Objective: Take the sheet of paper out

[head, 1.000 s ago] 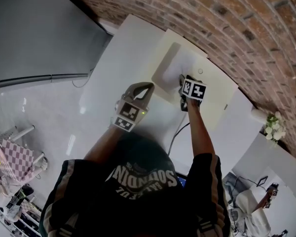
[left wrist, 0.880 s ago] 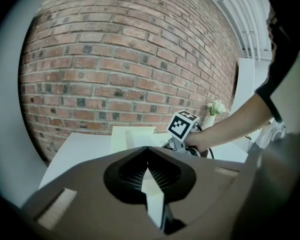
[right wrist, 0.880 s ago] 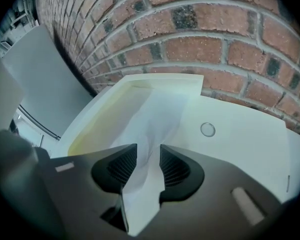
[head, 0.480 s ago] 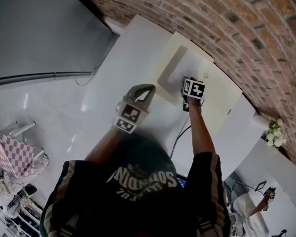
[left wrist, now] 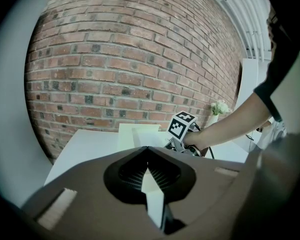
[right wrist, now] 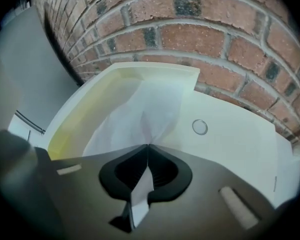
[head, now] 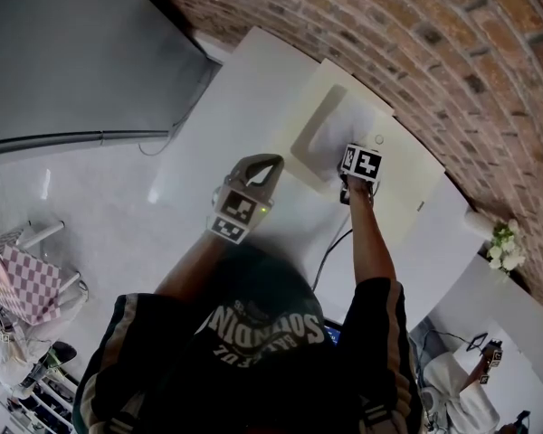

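Observation:
The white sheet of paper (right wrist: 140,114) lies in the sunken tray of a cream machine (right wrist: 235,144) by the brick wall. In the head view the sheet of paper (head: 348,125) shows just beyond my right gripper's marker cube. My right gripper (right wrist: 148,145) points steeply down at the sheet's near edge. Its jaws have just been closing and now pinch the paper, which puckers up between the tips. My left gripper (head: 264,163) hovers shut and empty over the table, left of the machine; in its own view the left gripper (left wrist: 148,147) has its tips touching.
The machine (head: 407,179) stands on a white table (head: 244,89) against a brick wall (head: 434,34). A round button (right wrist: 200,127) sits right of the tray. A dark cable (head: 330,242) runs along my right arm. White flowers (head: 500,238) stand at the table's right end.
The right gripper's cube has tipped and shifted slightly toward the tray's near edge. The left gripper has kept its place.

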`<action>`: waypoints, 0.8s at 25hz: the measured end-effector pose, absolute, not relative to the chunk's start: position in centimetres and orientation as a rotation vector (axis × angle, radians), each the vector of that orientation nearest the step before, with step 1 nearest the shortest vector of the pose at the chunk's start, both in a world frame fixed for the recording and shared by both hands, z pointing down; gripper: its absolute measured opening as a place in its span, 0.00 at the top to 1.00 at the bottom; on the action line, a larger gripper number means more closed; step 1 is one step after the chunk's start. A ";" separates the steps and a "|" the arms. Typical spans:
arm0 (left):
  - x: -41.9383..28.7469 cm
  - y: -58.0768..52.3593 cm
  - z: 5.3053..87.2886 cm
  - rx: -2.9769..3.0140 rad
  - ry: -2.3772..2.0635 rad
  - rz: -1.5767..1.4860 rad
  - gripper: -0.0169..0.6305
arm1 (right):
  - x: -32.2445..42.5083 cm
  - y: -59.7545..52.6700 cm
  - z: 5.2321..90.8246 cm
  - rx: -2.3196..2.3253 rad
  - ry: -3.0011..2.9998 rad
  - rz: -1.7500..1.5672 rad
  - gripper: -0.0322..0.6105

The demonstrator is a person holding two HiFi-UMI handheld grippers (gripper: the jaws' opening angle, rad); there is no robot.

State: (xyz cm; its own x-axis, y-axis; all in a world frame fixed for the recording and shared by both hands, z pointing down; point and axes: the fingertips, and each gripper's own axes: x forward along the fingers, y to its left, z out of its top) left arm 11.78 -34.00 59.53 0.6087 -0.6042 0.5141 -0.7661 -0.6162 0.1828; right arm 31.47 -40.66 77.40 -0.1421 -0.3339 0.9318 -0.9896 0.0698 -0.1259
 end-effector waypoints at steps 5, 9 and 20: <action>12.0 -33.8 59.3 2.455 -1.095 0.573 0.96 | 32.3 -40.3 77.1 1.391 -1.593 1.160 0.94; 12.4 -33.6 59.2 2.460 -1.088 0.568 0.96 | 33.1 -39.8 76.8 1.421 -1.599 1.205 0.94; 13.4 -32.9 58.3 2.488 -1.077 0.563 0.96 | 35.8 -38.4 76.3 1.447 -1.572 1.183 0.94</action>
